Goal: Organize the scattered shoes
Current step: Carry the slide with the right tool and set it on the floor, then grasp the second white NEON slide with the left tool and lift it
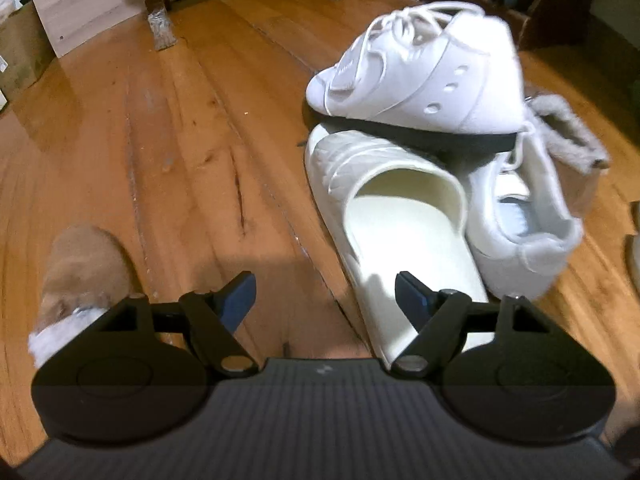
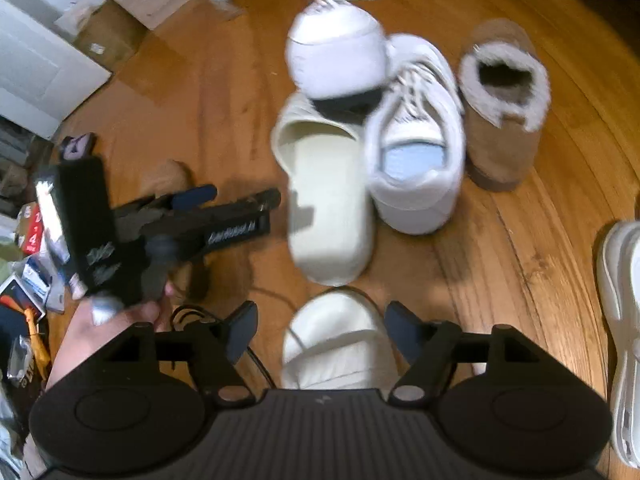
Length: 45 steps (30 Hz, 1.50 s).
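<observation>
Down on the wooden floor [image 1: 180, 128], a tan fur-lined slipper [image 1: 80, 268] lies leftmost. The left gripper [image 1: 325, 296] hangs released beside the cream slide [image 1: 400, 232], holding nothing. A white sneaker [image 1: 420, 80] is perched across that slide and its mate [image 1: 524, 216]. A tan boot [image 2: 504, 108] stands rightmost. The right gripper [image 2: 322, 330] gapes, empty, over a cream shoe toe [image 2: 336, 336].

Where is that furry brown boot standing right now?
In the right wrist view the tan fur-lined boot stands upright on the wooden floor, at the right end of the shoe cluster, right beside the white lace-up sneaker.
</observation>
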### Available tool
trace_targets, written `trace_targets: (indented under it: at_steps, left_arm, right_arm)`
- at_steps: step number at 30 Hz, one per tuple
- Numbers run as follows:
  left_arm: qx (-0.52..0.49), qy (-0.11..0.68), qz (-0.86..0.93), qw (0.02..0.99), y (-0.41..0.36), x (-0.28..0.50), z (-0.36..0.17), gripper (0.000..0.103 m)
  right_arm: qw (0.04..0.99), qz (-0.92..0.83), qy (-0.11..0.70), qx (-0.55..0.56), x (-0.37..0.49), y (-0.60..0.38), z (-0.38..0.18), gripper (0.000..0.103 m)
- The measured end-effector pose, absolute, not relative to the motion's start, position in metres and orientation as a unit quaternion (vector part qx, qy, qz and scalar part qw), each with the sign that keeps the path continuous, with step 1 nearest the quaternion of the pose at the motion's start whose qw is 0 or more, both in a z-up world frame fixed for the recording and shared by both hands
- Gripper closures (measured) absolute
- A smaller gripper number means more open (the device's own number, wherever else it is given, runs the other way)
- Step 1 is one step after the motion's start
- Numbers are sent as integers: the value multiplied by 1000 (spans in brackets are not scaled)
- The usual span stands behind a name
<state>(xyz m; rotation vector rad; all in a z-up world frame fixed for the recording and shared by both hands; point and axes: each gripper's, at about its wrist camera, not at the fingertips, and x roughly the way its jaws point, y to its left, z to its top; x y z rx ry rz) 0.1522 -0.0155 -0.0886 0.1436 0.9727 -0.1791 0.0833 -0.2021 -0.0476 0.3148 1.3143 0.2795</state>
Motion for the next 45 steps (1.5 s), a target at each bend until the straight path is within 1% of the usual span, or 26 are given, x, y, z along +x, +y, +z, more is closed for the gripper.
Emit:
trace_targets:
  at_steps: [5, 11, 12, 13, 14, 16, 21, 24, 28, 32, 34, 36, 40, 45]
  left_arm:
    - [82, 447, -61, 889, -21, 176, -100, 27]
    - [33, 420, -42, 906, -20, 199, -115, 27]
    - [26, 417, -41, 908, -21, 200, -118, 40]
    - [20, 416, -41, 908, -22, 202, -120, 59]
    - [13, 416, -40, 908, -23, 203, -123, 91]
    - [-27, 417, -34, 908, -20, 205, -125, 93]
    - [-60, 415, 4, 908, -8, 198, -114, 93]
    - [-74, 435, 22, 897, 7, 185, -105, 93]
    - [-121, 462, 20, 879, 30, 162, -97, 91]
    - [-154, 465, 15, 872, 45, 141, -83, 90]
    - [-170, 466, 4, 868, 50, 128, -72, 87]
    - [-166, 470, 0, 867, 48, 118, -66, 85]
    - [-149, 468, -12, 871, 38, 97, -58, 85]
    - [-205, 483, -49, 850, 41, 76, -54, 87]
  right_arm:
    - [762, 134, 612, 165, 75, -223, -50, 31]
    - [776, 122, 595, 168, 76, -235, -53, 31]
    - [775, 123, 596, 169, 77, -235, -54, 31]
    - [773, 125, 598, 171, 78, -234, -56, 31]
    - [772, 125, 599, 172, 79, -234, -56, 31]
    - [774, 123, 598, 172, 78, -236, -57, 31]
    - [774, 112, 598, 176, 73, -246, -57, 31]
    - [773, 108, 597, 186, 68, -253, -55, 31]
    - [772, 109, 595, 196, 64, -257, -51, 31]
    - [772, 116, 592, 198, 52, -261, -40, 31]
    - [774, 119, 589, 201, 45, -263, -35, 31]
    - [776, 122, 584, 205, 37, -265, -30, 31]
    - [779, 123, 579, 207, 22, -269, -24, 31]
    - [774, 121, 583, 216, 7, -273, -25, 31]
